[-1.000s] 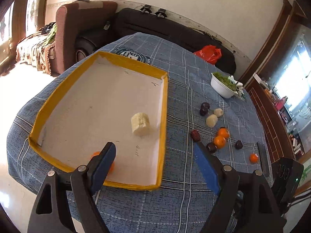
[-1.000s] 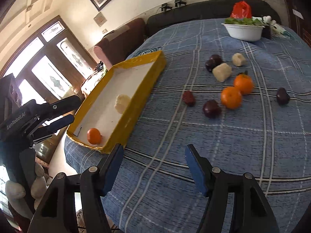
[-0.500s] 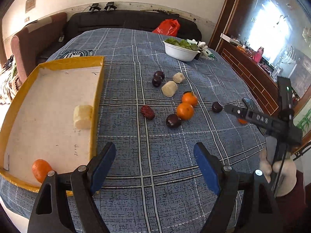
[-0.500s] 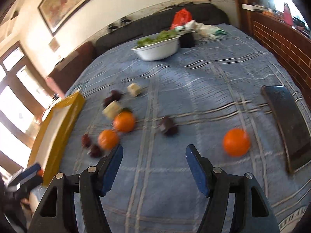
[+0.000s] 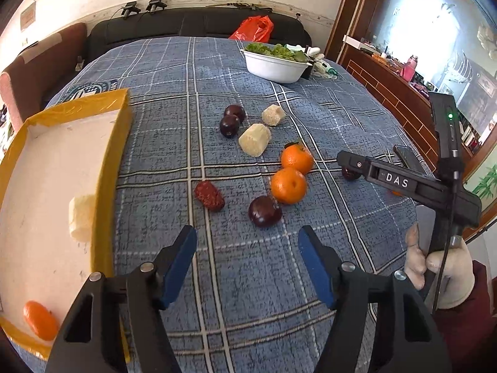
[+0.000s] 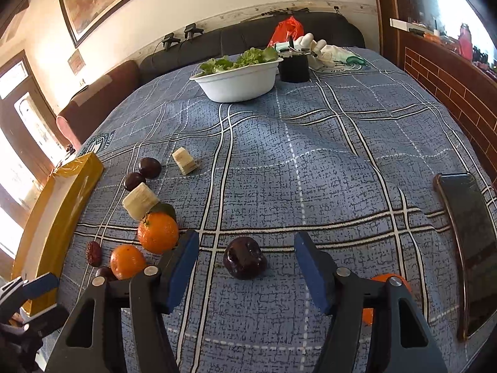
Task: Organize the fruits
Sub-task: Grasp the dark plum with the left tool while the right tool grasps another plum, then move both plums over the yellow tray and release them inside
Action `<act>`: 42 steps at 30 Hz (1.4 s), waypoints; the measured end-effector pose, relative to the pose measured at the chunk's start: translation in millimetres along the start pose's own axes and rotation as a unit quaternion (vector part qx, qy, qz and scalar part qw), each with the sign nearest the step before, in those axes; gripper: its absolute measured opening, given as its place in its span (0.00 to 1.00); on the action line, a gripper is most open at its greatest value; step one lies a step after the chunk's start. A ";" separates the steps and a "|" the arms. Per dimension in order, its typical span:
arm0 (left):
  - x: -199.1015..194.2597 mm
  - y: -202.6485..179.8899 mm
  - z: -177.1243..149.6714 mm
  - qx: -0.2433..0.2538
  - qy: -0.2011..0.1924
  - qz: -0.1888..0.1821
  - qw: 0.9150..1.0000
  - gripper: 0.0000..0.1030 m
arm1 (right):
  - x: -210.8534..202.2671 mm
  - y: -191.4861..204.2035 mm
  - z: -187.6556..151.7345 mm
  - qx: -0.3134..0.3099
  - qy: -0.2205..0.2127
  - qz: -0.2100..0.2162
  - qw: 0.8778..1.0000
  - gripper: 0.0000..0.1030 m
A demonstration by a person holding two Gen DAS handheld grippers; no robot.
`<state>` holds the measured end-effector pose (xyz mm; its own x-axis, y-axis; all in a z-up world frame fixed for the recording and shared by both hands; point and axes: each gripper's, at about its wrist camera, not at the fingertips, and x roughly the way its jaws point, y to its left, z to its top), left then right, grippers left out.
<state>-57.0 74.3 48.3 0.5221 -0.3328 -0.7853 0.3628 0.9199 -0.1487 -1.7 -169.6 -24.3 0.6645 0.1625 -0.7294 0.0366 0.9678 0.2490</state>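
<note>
My right gripper [image 6: 247, 253] is open and its jaws are closing, with a dark plum [image 6: 245, 262] on the cloth between the blue pads, untouched. An orange [image 6: 383, 281] lies half hidden behind its right finger. My left gripper [image 5: 247, 242] is open too, its jaws closing on nothing; another dark plum [image 5: 265, 211] lies just ahead of it. Beyond are two oranges [image 5: 288, 185], a red date [image 5: 209, 195], pale fruit chunks [image 5: 254, 139] and two more plums [image 5: 229, 126]. The yellow tray [image 5: 108, 171] at left holds a pale chunk [image 5: 81, 217] and an orange [image 5: 40, 320].
A white bowl of greens [image 6: 239, 80] and a black cup [image 6: 293, 68] stand at the far end of the blue checked cloth. A dark phone [image 6: 469, 223] lies near the right edge. A gloved hand [image 5: 441, 264] holds the right gripper's handle. Sofas line the wall.
Both views swung away from the tray toward the loose fruit. The right gripper came down over a dark plum. The jaws of both grippers have narrowed.
</note>
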 end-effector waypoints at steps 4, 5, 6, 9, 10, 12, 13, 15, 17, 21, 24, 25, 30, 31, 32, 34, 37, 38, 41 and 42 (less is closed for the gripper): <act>14.8 -10.8 8.1 0.025 -0.001 0.002 1.000 0.64 | 3.5 2.5 -1.1 -0.011 0.002 -0.005 1.000 0.55; 18.3 -12.8 9.7 0.030 -0.002 0.002 1.000 0.64 | 4.6 3.1 -1.8 -0.014 0.005 -0.006 1.000 0.53; 22.7 -14.6 11.7 0.037 -0.002 0.005 0.999 0.63 | 5.8 4.3 -2.1 -0.016 0.007 -0.008 1.000 0.51; 37.0 -16.8 15.7 0.050 0.011 0.004 0.999 0.50 | 9.4 3.9 -2.8 -0.017 0.017 -0.008 1.000 0.47; 41.0 -16.1 16.2 0.051 0.017 0.000 0.999 0.46 | 9.2 2.7 -2.5 -0.014 0.016 -0.005 1.000 0.47; 48.7 -14.9 17.0 0.052 0.030 -0.005 0.998 0.33 | 9.9 2.6 -2.6 -0.012 0.016 -0.004 1.000 0.47; 51.9 -14.8 16.9 0.052 0.034 -0.008 0.998 0.31 | 10.1 3.2 -2.8 -0.013 0.016 -0.005 1.000 0.47; 54.4 -15.8 16.7 0.054 0.034 -0.009 0.998 0.30 | 10.2 4.8 -3.5 -0.017 0.016 -0.006 1.000 0.45; 55.0 -16.8 16.0 0.057 0.033 -0.007 0.998 0.30 | 10.3 6.3 -4.0 -0.021 0.016 -0.009 1.000 0.40; 57.2 -23.8 14.8 0.071 0.035 0.010 0.997 0.30 | 10.3 8.5 -5.0 -0.025 0.017 -0.017 0.999 0.30; 59.1 -33.3 14.5 0.085 0.039 0.038 0.995 0.30 | 9.9 7.4 -4.1 -0.021 0.016 -0.017 1.000 0.30; 59.1 -35.5 14.5 0.086 0.039 0.045 0.995 0.30 | 9.9 6.5 -3.9 -0.019 0.015 -0.015 1.000 0.30; 50.6 -24.2 11.2 0.048 0.034 0.034 0.998 0.27 | 9.4 2.0 -3.4 -0.008 0.013 -0.007 1.000 0.30; 47.0 -21.5 9.9 0.041 0.029 0.036 0.998 0.27 | 9.4 1.9 -3.4 -0.007 0.013 -0.006 1.000 0.30; 43.1 -18.7 8.6 0.034 0.024 0.036 0.998 0.27 | 9.6 1.3 -3.2 -0.006 0.013 -0.005 1.000 0.30; 31.7 -11.3 5.0 0.016 0.013 0.034 0.999 0.27 | 9.4 0.3 -3.0 -0.002 0.012 -0.004 1.000 0.30; 11.0 0.4 -0.9 -0.005 -0.007 0.036 0.999 0.27 | 8.1 -0.9 -2.7 0.003 0.007 -0.007 1.000 0.30; 3.4 5.0 -2.9 -0.012 -0.013 0.037 0.999 0.27 | 6.1 -0.6 -2.7 0.003 0.001 -0.009 1.000 0.30; -21.3 21.7 -6.9 -0.031 -0.034 0.045 0.998 0.27 | -2.4 3.8 -2.5 -0.006 -0.015 -0.021 1.000 0.30; -30.3 29.2 -9.0 -0.040 -0.042 0.049 0.997 0.27 | -5.9 4.9 -2.6 -0.005 -0.016 -0.020 1.000 0.30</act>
<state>-69.2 113.1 62.3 0.6154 -0.2538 -0.7462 0.2469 0.9612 -0.1233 -7.4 -165.3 -20.5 0.6868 0.1171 -0.7174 0.0569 0.9753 0.2136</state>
